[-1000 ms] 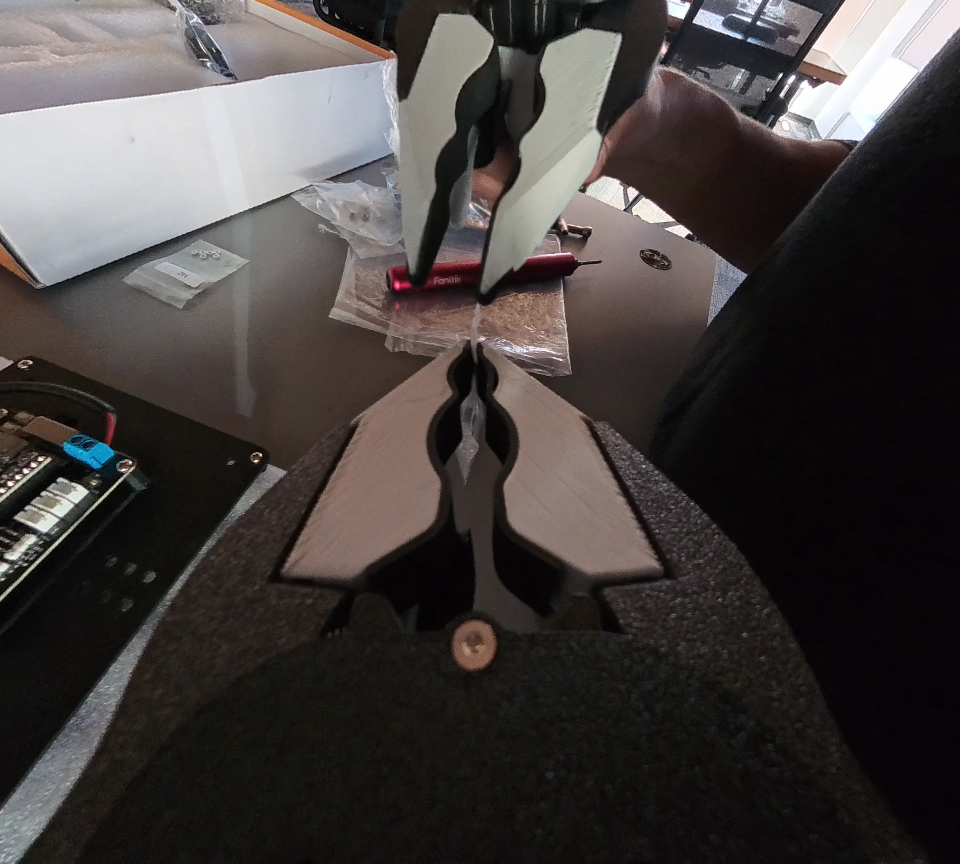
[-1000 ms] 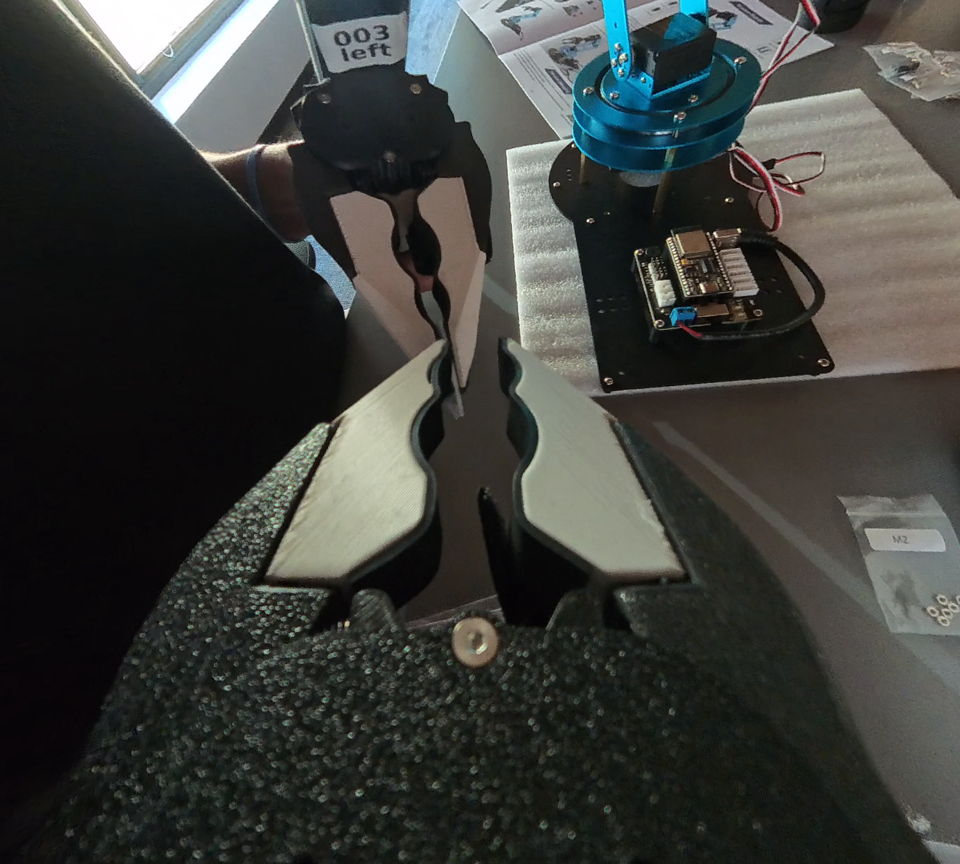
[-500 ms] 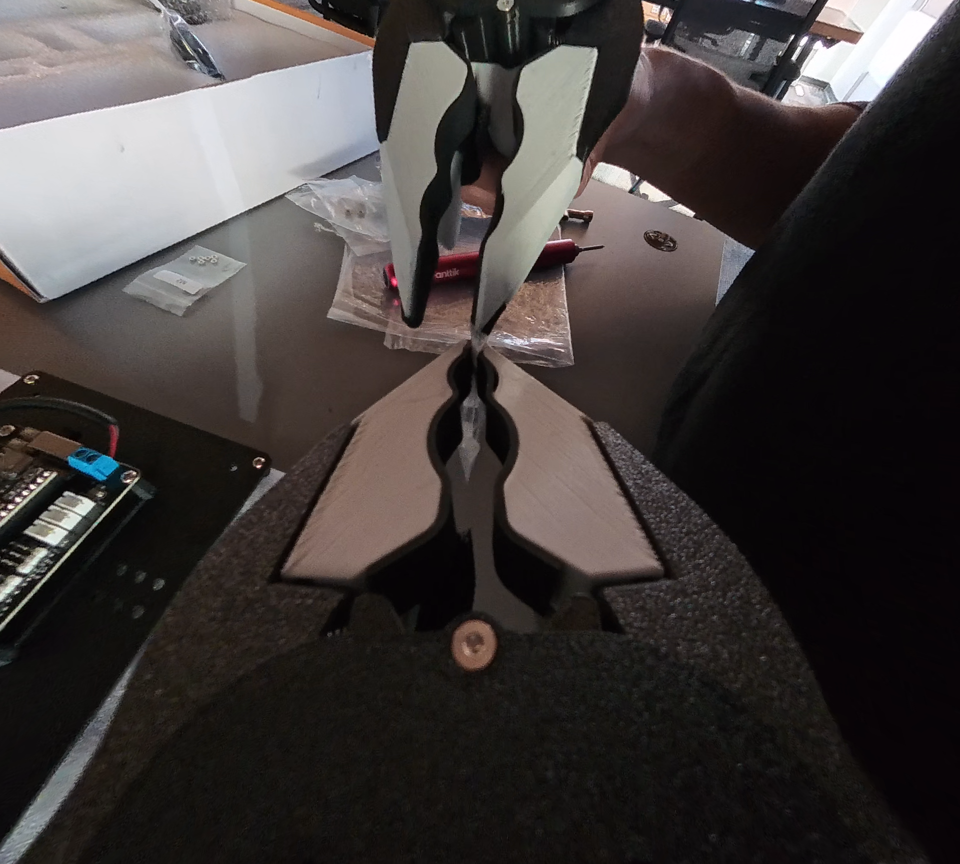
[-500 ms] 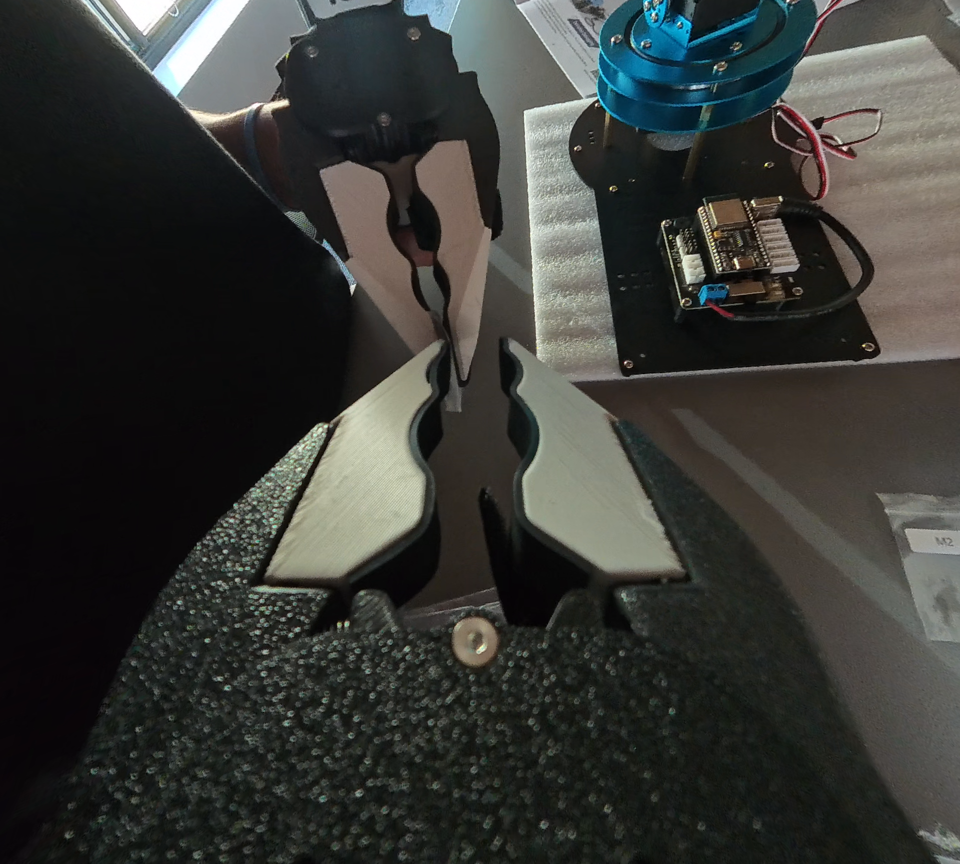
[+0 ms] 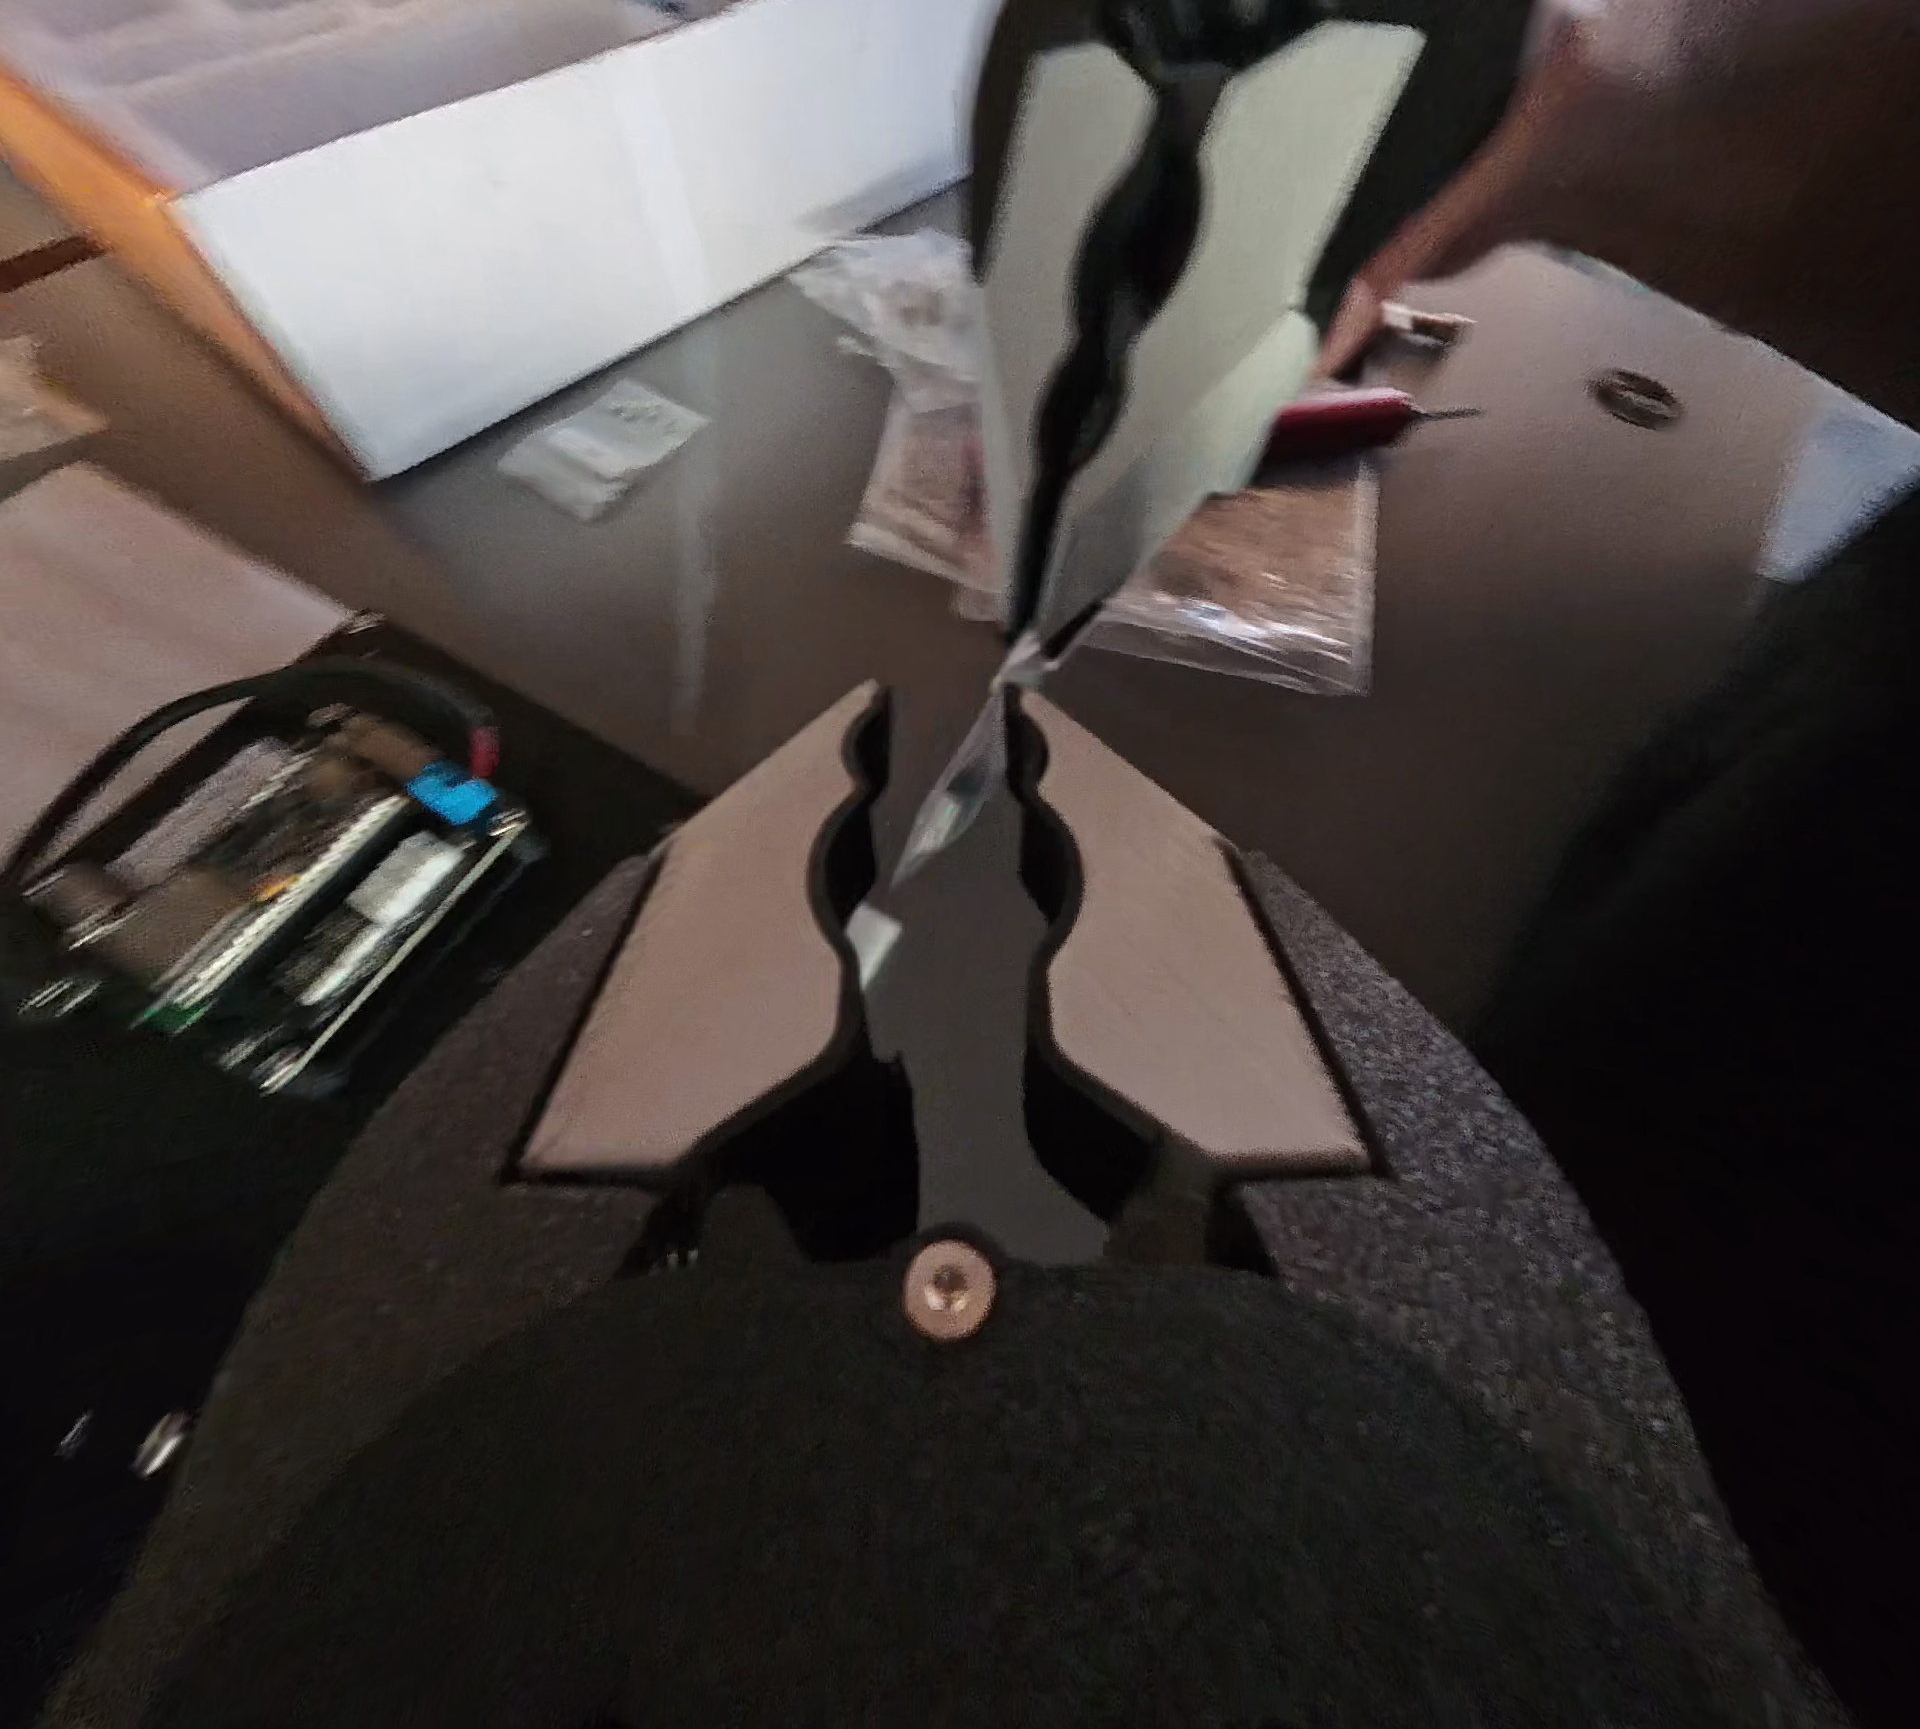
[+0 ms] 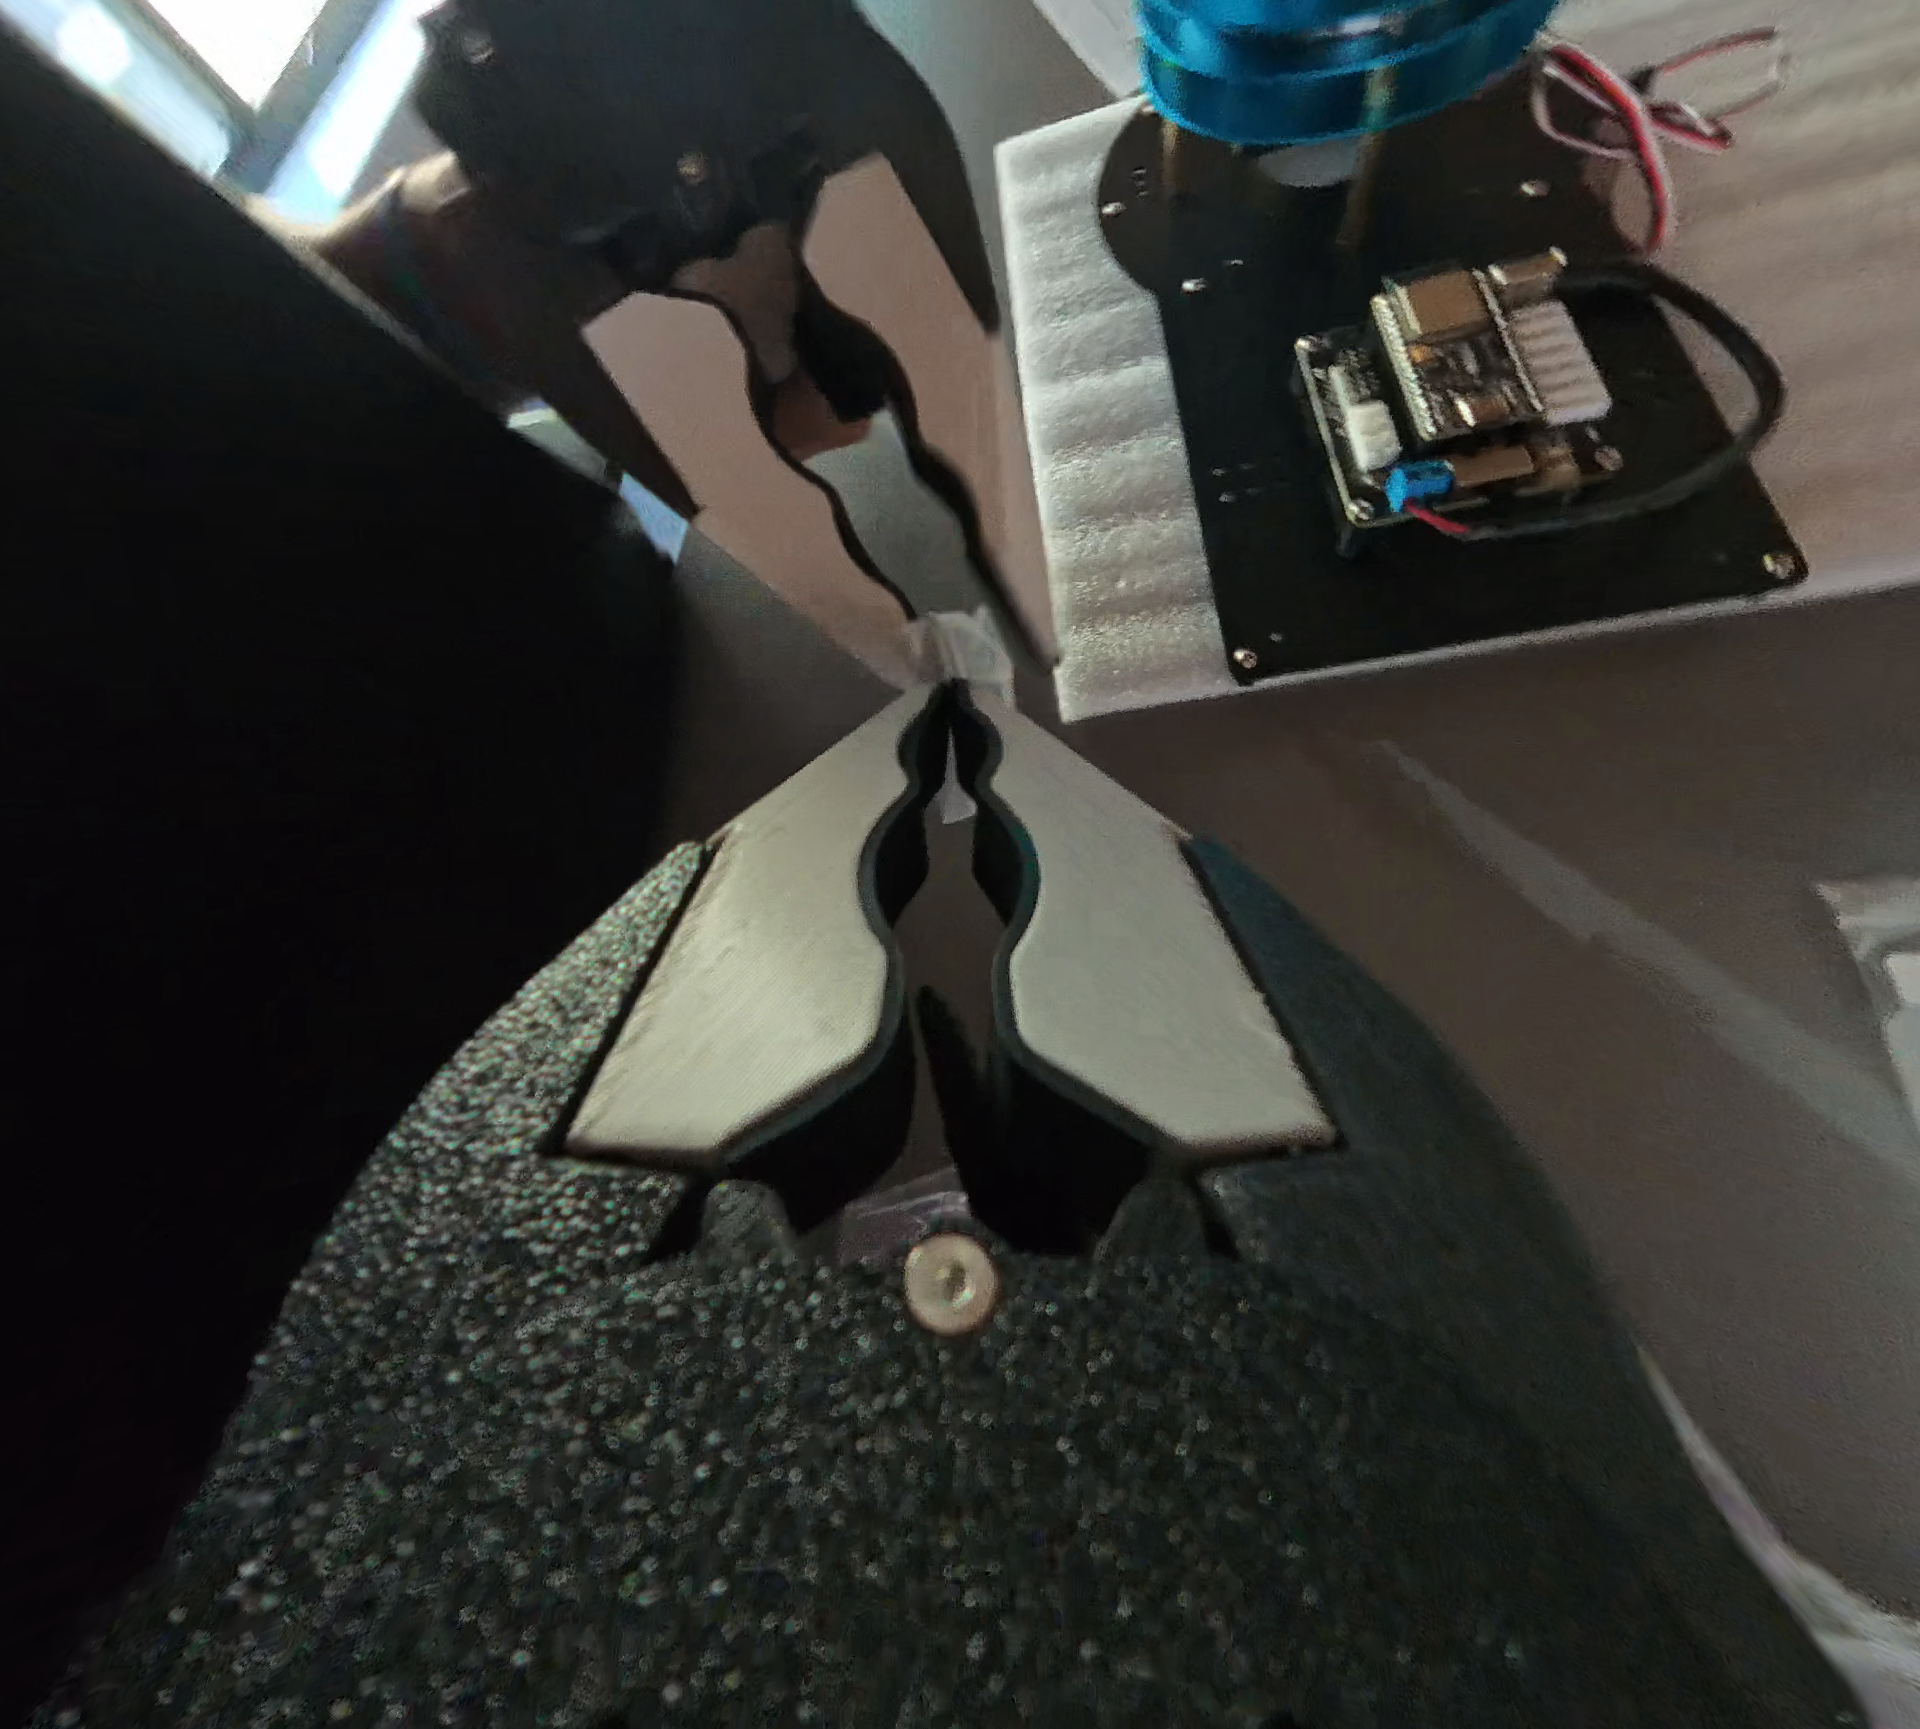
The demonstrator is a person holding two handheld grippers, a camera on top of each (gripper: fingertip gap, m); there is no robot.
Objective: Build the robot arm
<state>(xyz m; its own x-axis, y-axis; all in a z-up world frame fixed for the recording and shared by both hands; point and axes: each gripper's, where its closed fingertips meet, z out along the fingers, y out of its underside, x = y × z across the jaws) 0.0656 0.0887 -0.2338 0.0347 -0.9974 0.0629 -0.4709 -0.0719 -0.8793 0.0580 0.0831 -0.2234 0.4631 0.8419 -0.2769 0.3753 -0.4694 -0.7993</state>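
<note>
The small clear bag (image 5: 951, 812) is up in the air between your two grippers, over the near part of the dark table (image 5: 623, 599). Your right gripper (image 6: 948, 703) has its jaws pressed together on the bag's top edge, with a crumpled bit of plastic poking out past the tips. Your left gripper (image 5: 948, 713) has its jaws spread, and the bag hangs in the gap, brushing the right-hand finger (image 5: 1132, 931) but not pinched by it. It's all pretty blurry, so I can't tell what's in the bag. As for containers, the white box (image 5: 582, 152) at far left is open and lined with pale foam, with some dark wrapped thing in it that's too smeared to name. Flat clear bags (image 5: 1257, 578) lie behind the grippers with a red-handled screwdriver (image 5: 1340, 417) on top, and a small packet (image 5: 608, 443) sits near the box. The circuit board (image 6: 1455, 391) rides on a black plate on a white foam sheet (image 6: 1101, 453), just below the blue turntable (image 6: 1340, 6).
</note>
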